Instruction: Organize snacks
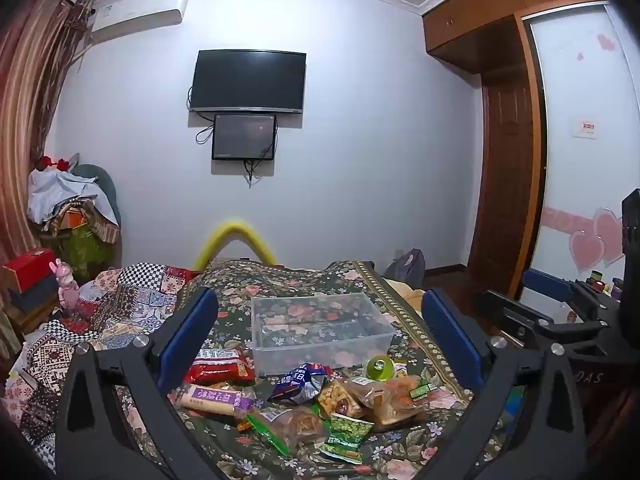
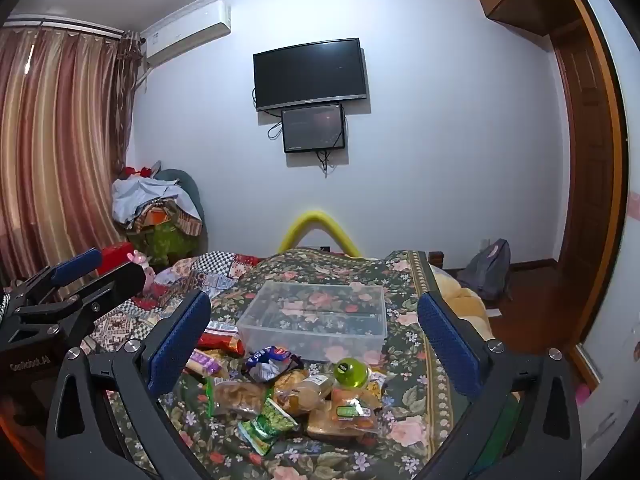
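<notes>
Left claw (image 1: 320, 344) and right claw (image 2: 314, 344) both spread apart, gripping nothing, above heap of wrapped snack packets (image 1: 304, 404) on floral bedspread (image 2: 412, 436), just before clear plastic box (image 2: 316, 320); packet lettering unreadable; "GooRobot" partly legible on left claw body

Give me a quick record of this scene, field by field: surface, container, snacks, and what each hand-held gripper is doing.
surface: bed with floral cover
container: clear bin, nothing inside, beyond the pile
snacks: loose pile in front of the bin, including red pack, purple pack, blue bag, green pea packs, green cup
left hand-held gripper: open, holding nothing
right hand-held gripper: open, holding nothing
</notes>
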The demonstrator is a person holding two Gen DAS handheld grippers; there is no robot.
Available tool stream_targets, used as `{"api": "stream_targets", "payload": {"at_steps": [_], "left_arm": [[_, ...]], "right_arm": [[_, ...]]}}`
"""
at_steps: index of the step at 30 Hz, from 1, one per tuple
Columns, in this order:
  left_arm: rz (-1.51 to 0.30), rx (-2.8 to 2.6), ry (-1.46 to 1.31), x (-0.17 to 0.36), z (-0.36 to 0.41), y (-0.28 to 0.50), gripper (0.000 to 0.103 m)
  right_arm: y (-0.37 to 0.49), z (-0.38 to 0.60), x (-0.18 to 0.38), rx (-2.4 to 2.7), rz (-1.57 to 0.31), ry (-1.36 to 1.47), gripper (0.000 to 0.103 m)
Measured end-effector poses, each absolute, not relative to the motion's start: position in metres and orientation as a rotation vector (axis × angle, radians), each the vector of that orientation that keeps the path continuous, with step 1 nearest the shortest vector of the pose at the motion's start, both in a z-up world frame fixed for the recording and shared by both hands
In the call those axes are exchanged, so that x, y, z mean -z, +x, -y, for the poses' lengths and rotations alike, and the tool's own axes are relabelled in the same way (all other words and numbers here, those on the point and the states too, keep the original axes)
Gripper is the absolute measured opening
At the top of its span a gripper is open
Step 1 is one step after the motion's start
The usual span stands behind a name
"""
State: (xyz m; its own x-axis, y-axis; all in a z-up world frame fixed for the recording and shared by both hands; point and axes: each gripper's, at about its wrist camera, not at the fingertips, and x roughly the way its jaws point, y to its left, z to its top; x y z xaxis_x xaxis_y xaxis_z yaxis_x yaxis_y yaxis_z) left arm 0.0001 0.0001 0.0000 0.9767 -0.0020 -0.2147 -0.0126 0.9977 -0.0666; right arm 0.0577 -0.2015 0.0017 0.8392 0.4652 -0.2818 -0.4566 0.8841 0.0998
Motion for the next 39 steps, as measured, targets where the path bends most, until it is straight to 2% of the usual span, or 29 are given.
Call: {"api": "stream_targets", "payload": {"at_steps": [39], "left_arm": [[-0.225, -0.055, -0.045, 0.01, -0.006, 0.002, 0.103]], "right_arm": [[0.057, 0.198, -0.005, -0.46, -0.301, 0.021, 0.103]]}}
